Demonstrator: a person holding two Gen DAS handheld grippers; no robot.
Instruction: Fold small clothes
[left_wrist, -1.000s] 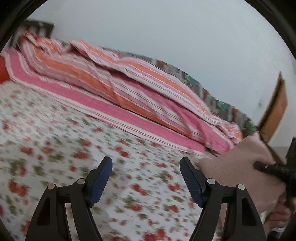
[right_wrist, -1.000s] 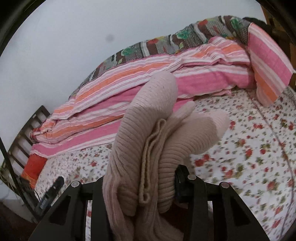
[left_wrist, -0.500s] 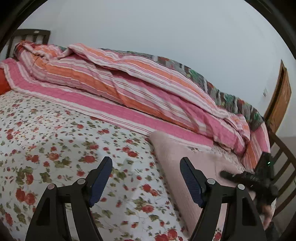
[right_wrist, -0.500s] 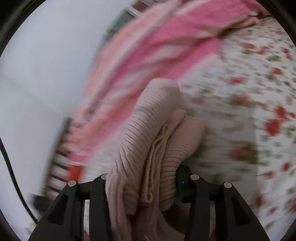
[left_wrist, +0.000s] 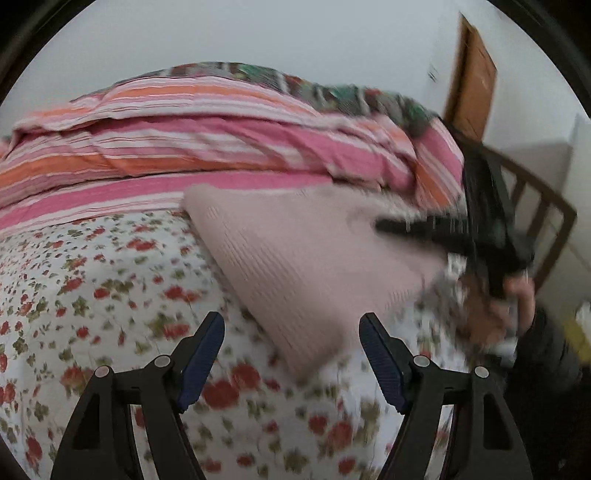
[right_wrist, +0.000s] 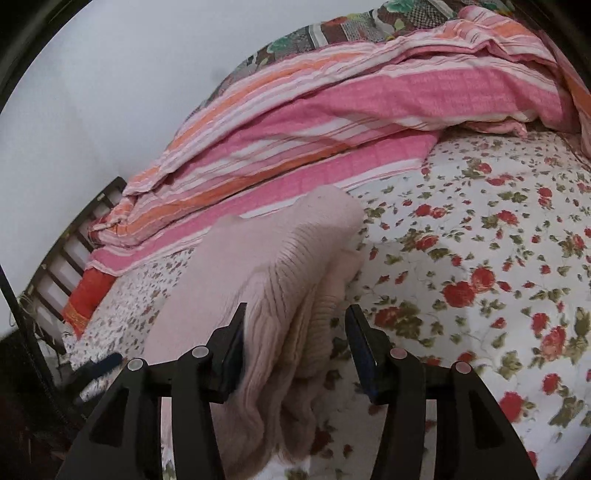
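A pale pink ribbed knit garment (left_wrist: 310, 258) lies on the floral bedsheet (left_wrist: 92, 295), folded into a broad slab. My left gripper (left_wrist: 291, 354) is open and empty, just short of the garment's near corner. In the right wrist view the same garment (right_wrist: 273, 280) lies bunched between the fingers of my right gripper (right_wrist: 295, 343), whose jaws stand apart around it; the cloth no longer looks pinched. The right gripper also shows, blurred, in the left wrist view (left_wrist: 436, 229), over the garment's far right side.
A pink and orange striped quilt (left_wrist: 207, 140) is heaped along the far side of the bed against the wall. A wooden bed frame (left_wrist: 535, 206) and a door (left_wrist: 472, 81) are at the right. A slatted headboard (right_wrist: 74, 240) and a red pillow (right_wrist: 88, 295) are at the left.
The right gripper has brought the garment down onto the bed and its jaws have opened. The left gripper has swung right toward the garment, still open.
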